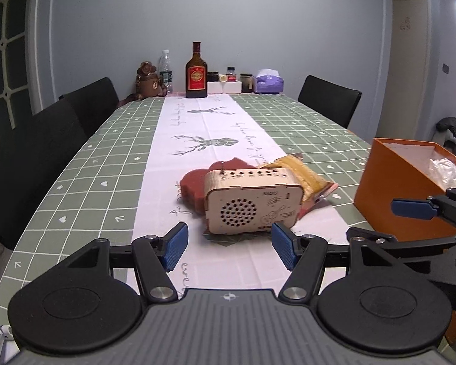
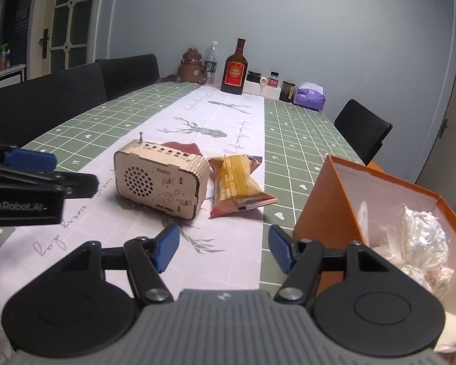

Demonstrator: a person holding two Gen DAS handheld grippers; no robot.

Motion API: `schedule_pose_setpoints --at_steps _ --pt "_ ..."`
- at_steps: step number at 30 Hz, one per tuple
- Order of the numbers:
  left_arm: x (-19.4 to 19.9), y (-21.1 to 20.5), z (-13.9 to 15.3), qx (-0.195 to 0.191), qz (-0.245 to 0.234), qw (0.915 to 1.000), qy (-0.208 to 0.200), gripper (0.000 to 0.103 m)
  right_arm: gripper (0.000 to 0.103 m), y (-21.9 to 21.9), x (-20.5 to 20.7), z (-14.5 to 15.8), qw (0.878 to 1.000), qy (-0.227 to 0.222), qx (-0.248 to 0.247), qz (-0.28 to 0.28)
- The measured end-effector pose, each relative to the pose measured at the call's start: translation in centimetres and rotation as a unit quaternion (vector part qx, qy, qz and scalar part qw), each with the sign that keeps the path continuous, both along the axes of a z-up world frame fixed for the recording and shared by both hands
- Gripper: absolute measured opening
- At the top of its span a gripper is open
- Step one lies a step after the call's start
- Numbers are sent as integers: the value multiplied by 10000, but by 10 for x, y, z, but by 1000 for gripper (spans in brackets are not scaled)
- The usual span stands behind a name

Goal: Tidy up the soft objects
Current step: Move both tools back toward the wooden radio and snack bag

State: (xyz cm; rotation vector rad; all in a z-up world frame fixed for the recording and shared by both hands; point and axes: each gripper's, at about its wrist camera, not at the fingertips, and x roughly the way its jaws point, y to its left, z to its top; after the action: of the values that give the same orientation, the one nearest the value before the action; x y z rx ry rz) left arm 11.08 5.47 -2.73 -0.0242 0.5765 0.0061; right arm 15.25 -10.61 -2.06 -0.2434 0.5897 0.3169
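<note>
Two grippers hung over the surface (image 1: 85, 164), both with jaws apart and nothing between them. The left gripper (image 1: 229, 248) pointed at a wooden radio (image 1: 252, 202) that stood on the white runner (image 1: 197, 127). The right gripper (image 2: 223, 251) hung just beside an orange box (image 2: 325, 210), which stood at the right edge of the surface and held crumpled foil and plastic wrapping (image 2: 422, 237). A yellow snack packet (image 2: 238, 182) lay on the runner, just right of the radio and touching it. A red sponge (image 1: 203, 187) lay behind and left of the radio, against its back. At the far end stood a brown bottle (image 1: 196, 71), a water bottle (image 1: 166, 70), a bear toy (image 1: 149, 80), some jars (image 1: 246, 82) and a purple tissue pack (image 1: 269, 83).
</note>
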Motion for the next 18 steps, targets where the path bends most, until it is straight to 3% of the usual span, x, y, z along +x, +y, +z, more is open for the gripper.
schedule_pose_setpoints --at_steps 6,13,18 --pt "16 12 -4 -143 74 9998 103 74 64 4 24 -5 9999 79 54 -120" --pt "46 27 27 -511 27 9986 111 74 64 1 57 30 9984 377 411 -79" --pt "91 35 51 -677 -228 9953 657 74 64 -1 87 61 9932 922 699 99"
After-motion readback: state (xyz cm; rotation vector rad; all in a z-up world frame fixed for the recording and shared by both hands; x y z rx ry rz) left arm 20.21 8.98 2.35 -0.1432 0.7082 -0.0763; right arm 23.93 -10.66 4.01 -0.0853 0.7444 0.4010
